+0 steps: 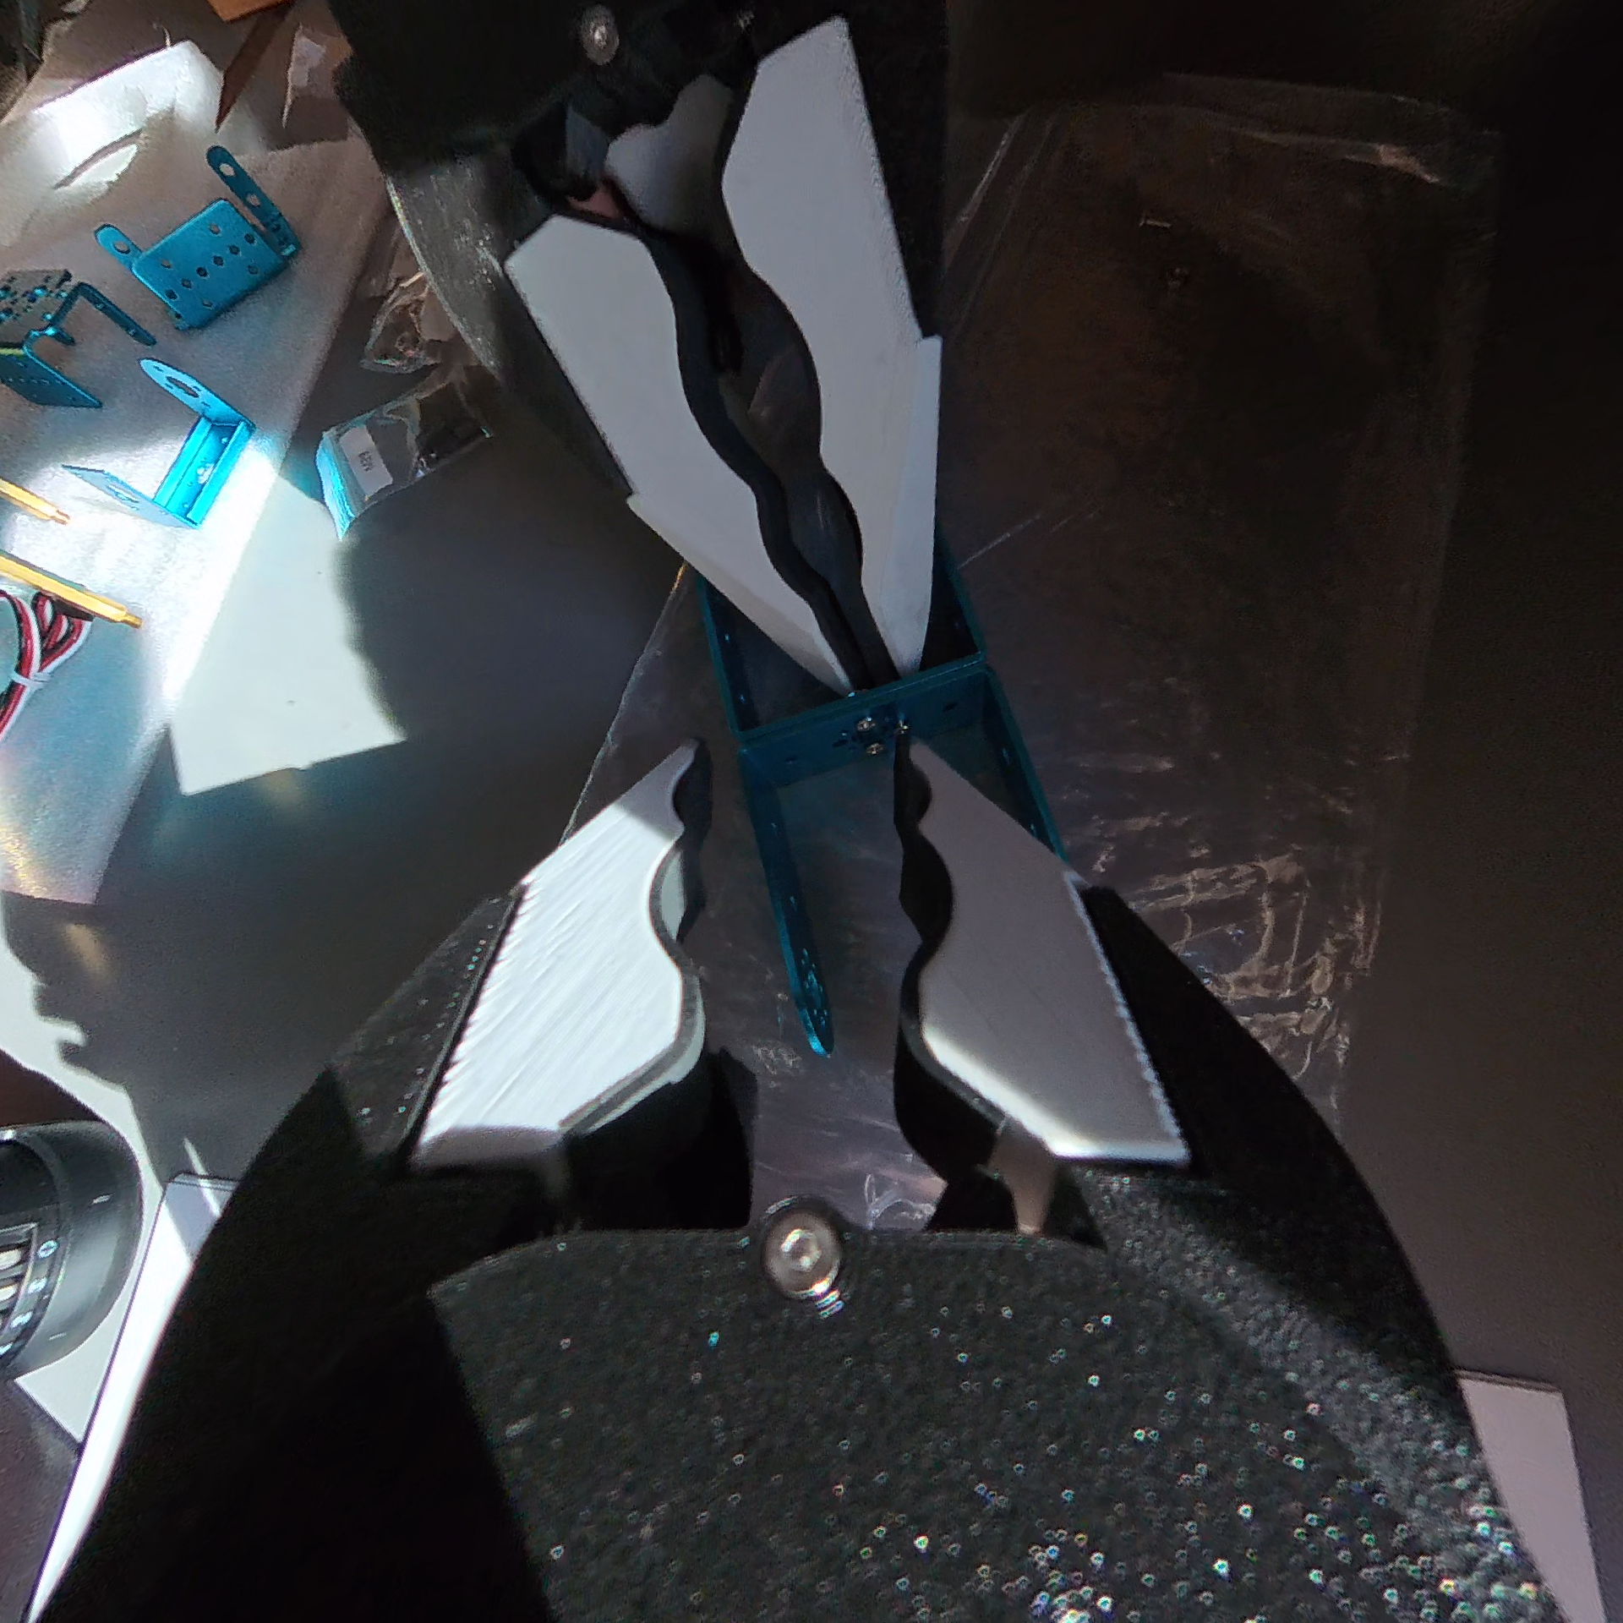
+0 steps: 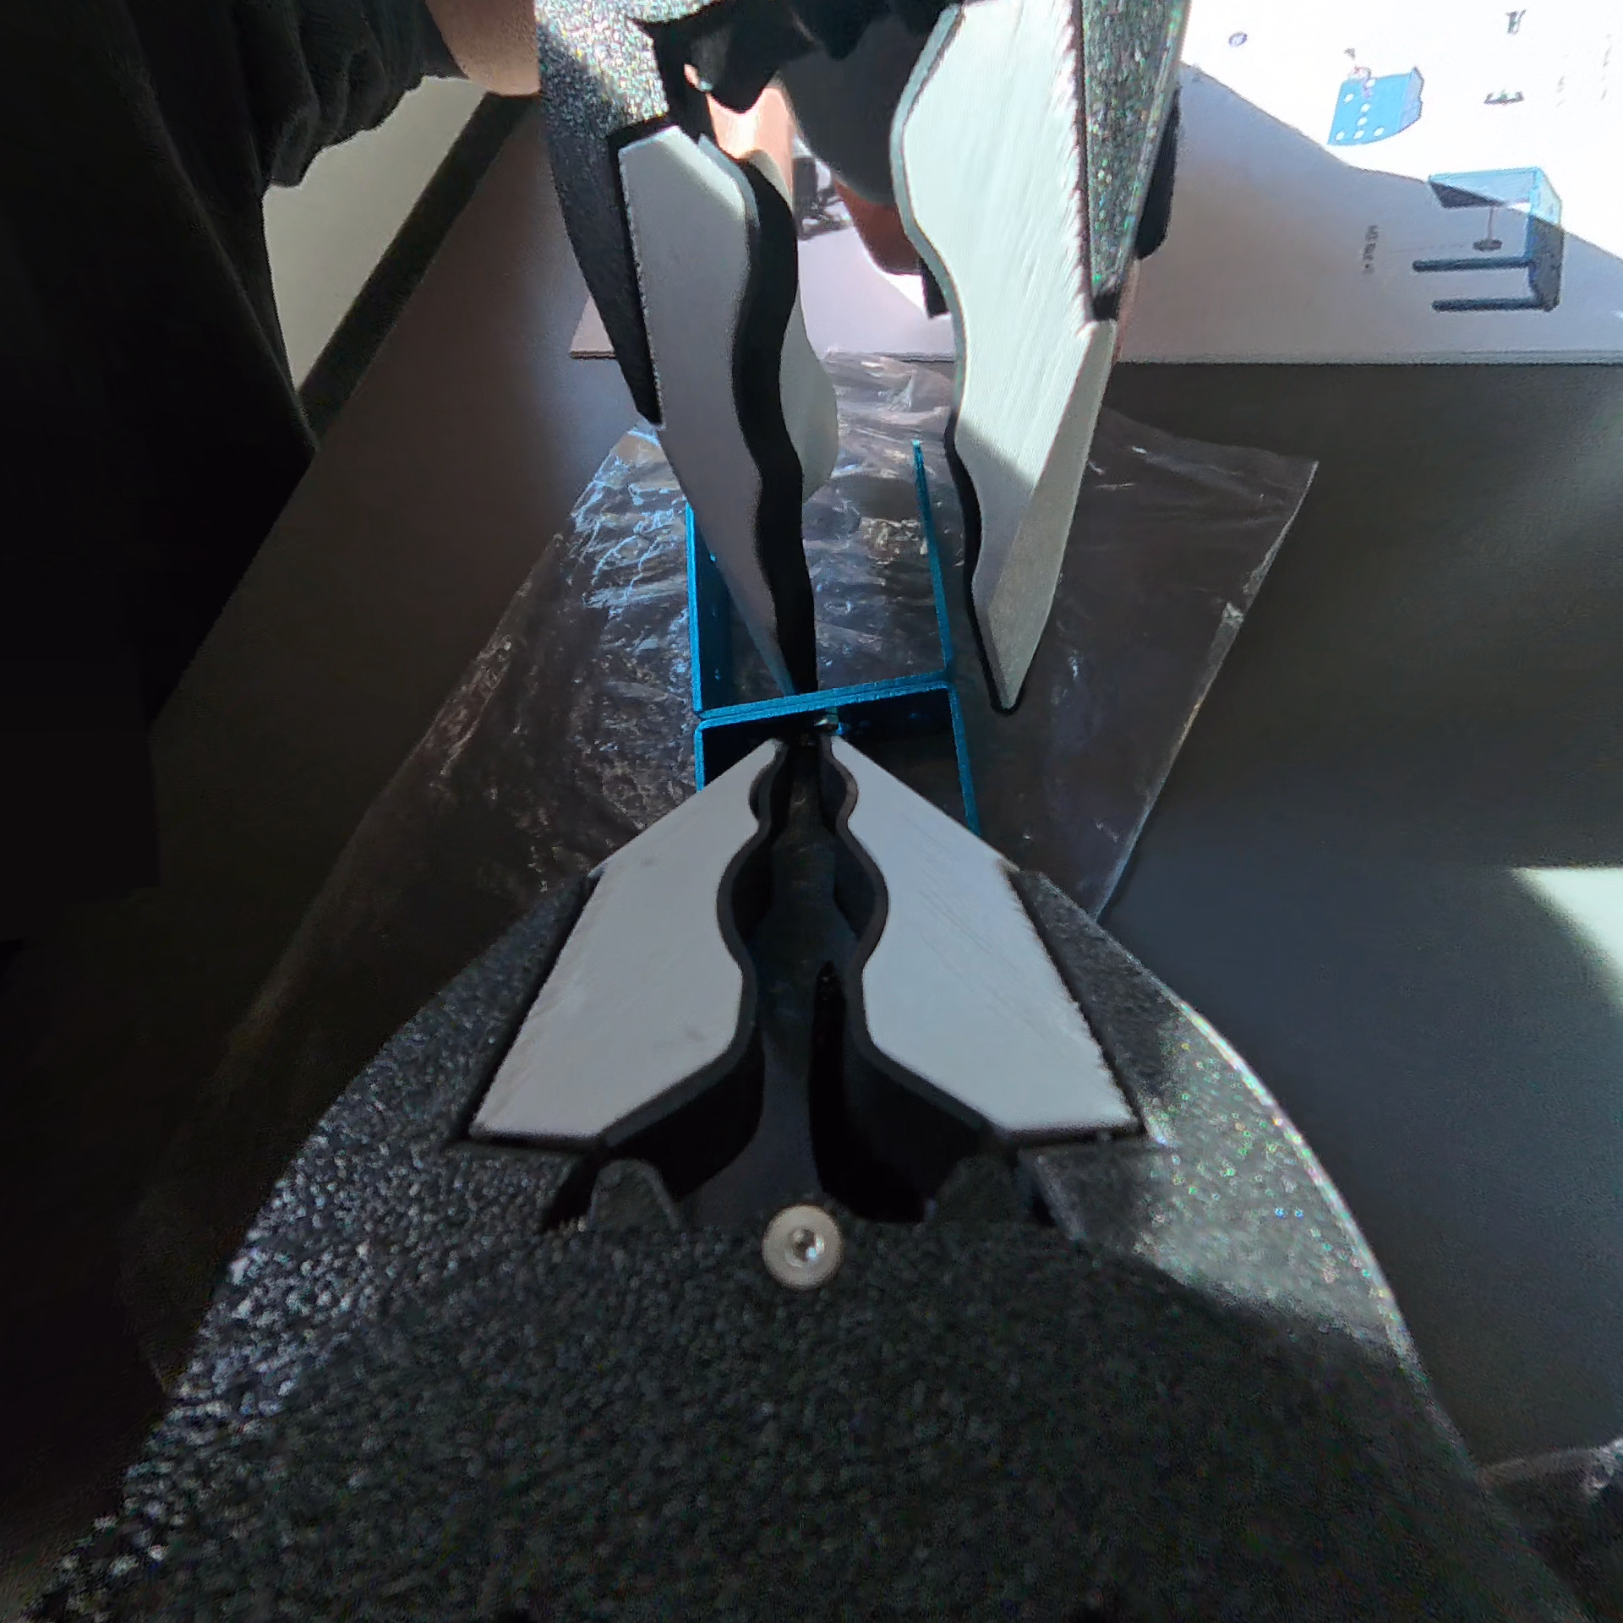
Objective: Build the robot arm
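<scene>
A blue metal bracket assembly [image 1: 790, 738], two U-shaped brackets joined back to back by small screws [image 1: 869, 733], lies on a clear plastic bag [image 1: 1186, 878] on the dark table. My left gripper [image 1: 799, 751] is open; its fingers straddle the near left arm [image 1: 782, 878] of the bracket, one fingertip outside it and one by the cross plate. My right gripper [image 2: 804, 746] is shut, with its tips against the bracket's cross plate [image 2: 878, 703] at the screws. I cannot tell whether it pinches anything. The right gripper [image 1: 869, 681] also shows in the left wrist view, and the left gripper [image 2: 896, 689] in the right wrist view.
Several loose blue brackets [image 1: 211, 255] lie on a sunlit white sheet at the left, with brass standoffs [image 1: 97, 606] and red-black wires [image 1: 35, 641]. A black ribbed cylinder [image 1: 53, 1229] stands at the lower left. More blue parts [image 2: 1493, 237] lie far right. A dark sleeve [image 2: 132, 351] is at the left. Both grippers' tips are close together, under 4 cm apart. Both grippers' tips are roughly 20 cm from the black ribbed cylinder [image 1: 53, 1229].
</scene>
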### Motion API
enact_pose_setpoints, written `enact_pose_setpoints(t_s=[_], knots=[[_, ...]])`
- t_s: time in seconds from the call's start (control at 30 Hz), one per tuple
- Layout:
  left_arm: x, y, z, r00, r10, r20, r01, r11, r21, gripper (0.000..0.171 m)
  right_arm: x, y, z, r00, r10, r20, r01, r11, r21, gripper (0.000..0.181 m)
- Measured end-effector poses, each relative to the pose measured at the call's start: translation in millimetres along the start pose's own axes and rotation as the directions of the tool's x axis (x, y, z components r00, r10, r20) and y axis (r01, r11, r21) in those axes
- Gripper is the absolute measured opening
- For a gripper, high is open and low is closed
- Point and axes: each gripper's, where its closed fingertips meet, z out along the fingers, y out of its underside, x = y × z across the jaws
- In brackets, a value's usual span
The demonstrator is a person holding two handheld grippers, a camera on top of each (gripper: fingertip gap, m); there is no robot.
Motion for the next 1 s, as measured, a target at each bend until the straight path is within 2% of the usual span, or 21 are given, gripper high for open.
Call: enact_pose_setpoints(t_s=[0.1, 0.23, 0.63, 1.0], knots=[[1.8, 2.0, 1.4, 1.000, -0.010, -0.019, 0.010, 1.000, -0.014, 0.032, 3.8, 2.0, 0.7, 0.997, -0.056, -0.051, 0.055, 0.998, -0.024, 0.004], [2.5, 2.0, 1.5, 0.999, -0.032, -0.036, 0.031, 0.999, -0.014, 0.029, 1.6, 0.8, 1.3, 0.993, -0.097, -0.064, 0.096, 0.995, -0.022, 0.005], [5.1, 2.1, -0.9, 0.994, -0.069, -0.079, 0.069, 0.998, -0.006, 0.035, -2.6, -0.6, -0.5, 0.990, -0.131, -0.049, 0.131, 0.991, -0.012, 0.004], [5.7, 0.0, 2.1, 0.991, -0.099, -0.087, 0.098, 0.995, -0.011, 0.034, -2.1, 0.9, 0.3, 0.997, -0.081, -0.014, 0.081, 0.997, -0.002, 0.005]])
